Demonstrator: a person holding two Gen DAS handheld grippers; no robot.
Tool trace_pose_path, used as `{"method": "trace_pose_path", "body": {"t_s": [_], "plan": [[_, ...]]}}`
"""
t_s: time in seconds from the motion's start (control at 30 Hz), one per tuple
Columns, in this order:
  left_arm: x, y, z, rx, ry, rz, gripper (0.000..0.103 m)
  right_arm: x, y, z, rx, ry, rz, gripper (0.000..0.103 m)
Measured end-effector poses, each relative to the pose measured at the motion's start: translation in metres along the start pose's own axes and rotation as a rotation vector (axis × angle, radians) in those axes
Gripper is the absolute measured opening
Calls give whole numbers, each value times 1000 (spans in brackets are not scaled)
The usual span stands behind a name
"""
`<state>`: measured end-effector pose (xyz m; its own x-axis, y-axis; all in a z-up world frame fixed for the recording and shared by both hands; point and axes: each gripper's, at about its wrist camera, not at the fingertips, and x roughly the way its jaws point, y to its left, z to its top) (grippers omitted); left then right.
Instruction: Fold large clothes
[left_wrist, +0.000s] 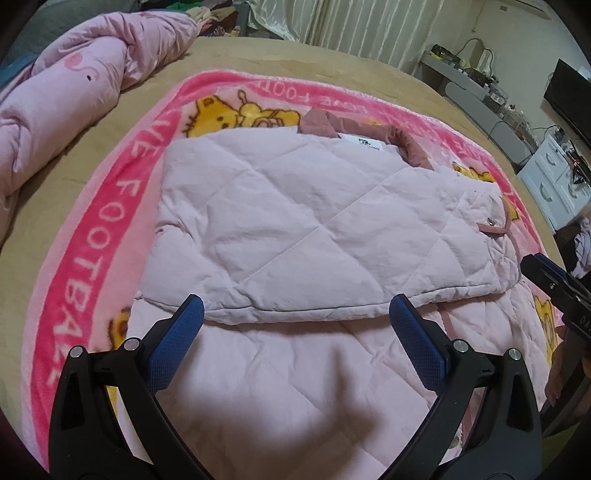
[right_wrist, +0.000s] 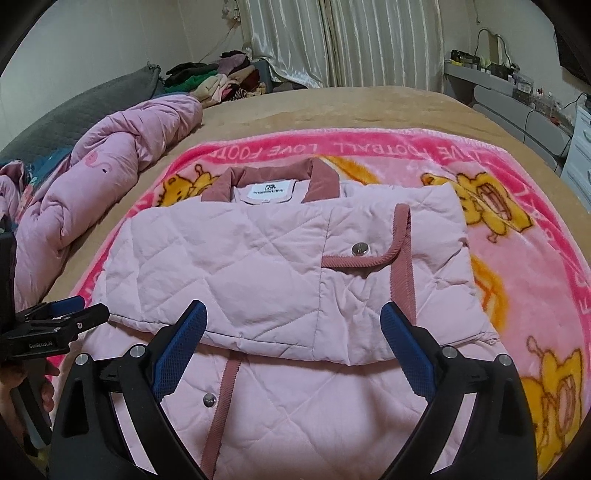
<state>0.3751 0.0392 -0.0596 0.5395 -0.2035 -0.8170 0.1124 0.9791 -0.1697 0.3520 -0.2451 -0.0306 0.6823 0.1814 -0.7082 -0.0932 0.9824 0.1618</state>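
A pale pink quilted jacket (left_wrist: 295, 229) with a dusty-rose collar lies on a pink cartoon blanket (left_wrist: 110, 206). Its sleeves are folded across the body, and the lower body lies flat toward me. It also shows in the right wrist view (right_wrist: 258, 266), with collar label, snap buttons and rose trim. My left gripper (left_wrist: 295, 306) is open and empty, hovering over the near edge of the folded part. My right gripper (right_wrist: 293, 314) is open and empty above the same fold edge. The right gripper appears at the right edge of the left view (left_wrist: 554, 280); the left gripper at the left edge of the right view (right_wrist: 55, 317).
A bunched pink duvet (left_wrist: 74, 92) lies at the left on the tan bed cover (left_wrist: 332, 55). A pile of clothes (right_wrist: 218, 81) sits at the back by curtains. A desk with clutter (right_wrist: 498, 74) and white drawers (left_wrist: 554, 177) stand off the bed's right side.
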Motion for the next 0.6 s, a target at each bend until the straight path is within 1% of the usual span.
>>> {"method": "trace_pose_path", "body": {"t_s": [0.33,0.6], "plan": [[-27,-12,0,36,-43,11,94,-22,0,3,-7,-30,2,94],[-54,-19,-3,40,-91,9,94,-44,1,3,-13,-69,-9,94]]}}
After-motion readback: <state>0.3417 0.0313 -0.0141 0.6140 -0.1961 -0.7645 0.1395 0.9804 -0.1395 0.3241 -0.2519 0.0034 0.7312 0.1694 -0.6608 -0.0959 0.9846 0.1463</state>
